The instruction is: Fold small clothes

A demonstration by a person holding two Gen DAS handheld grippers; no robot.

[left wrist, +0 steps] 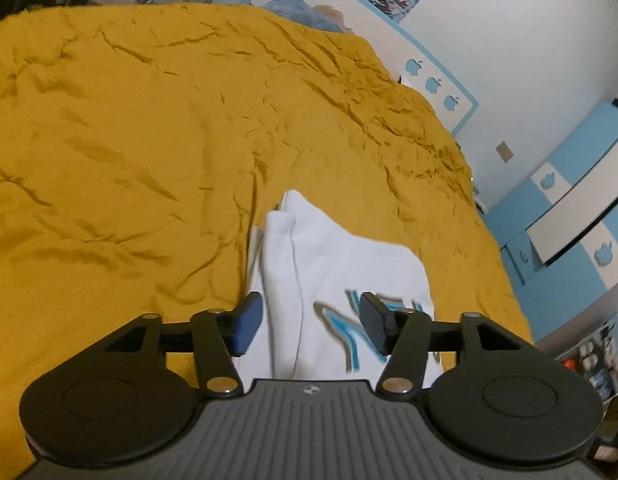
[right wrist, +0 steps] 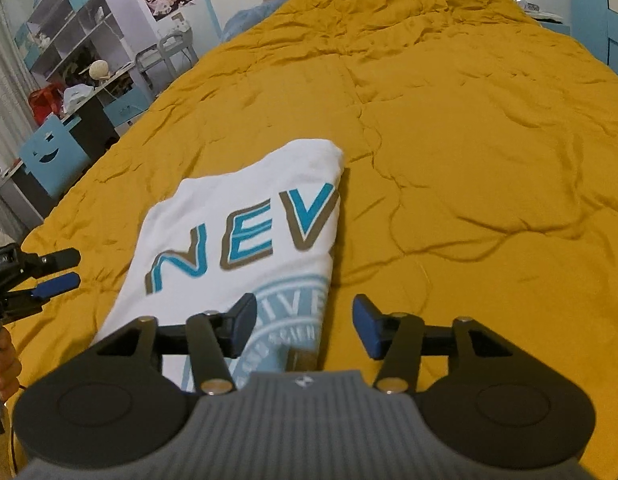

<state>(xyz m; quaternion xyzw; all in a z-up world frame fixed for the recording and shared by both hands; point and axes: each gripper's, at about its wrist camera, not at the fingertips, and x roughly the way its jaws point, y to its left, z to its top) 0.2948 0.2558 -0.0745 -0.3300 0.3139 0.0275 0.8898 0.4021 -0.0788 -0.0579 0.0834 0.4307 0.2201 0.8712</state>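
- On the quilt (right wrist: 449, 120): white shirt (right wrist: 245, 216) lies folded into a narrow strip, flat, near the bed's near edge.
- Shirt print faces up: "NEV" in blue with brown outline, round pale-blue seal below it.
- Left gripper (left wrist: 311, 320): jaws spread wide, nothing between them, above the shirt's near end; the fold edge runs between the fingers.
- In the right view the left gripper sits off the shirt's left side, apart from the fabric, a hand (right wrist: 3, 364) on its grip.
- Right gripper (right wrist: 305, 330): jaws released, empty, over the shirt's right edge; the seal shows between the fingers.
- Contact with fabric: cannot tell for either gripper.
- Shelves (right wrist: 73, 36) stand left of the bed.
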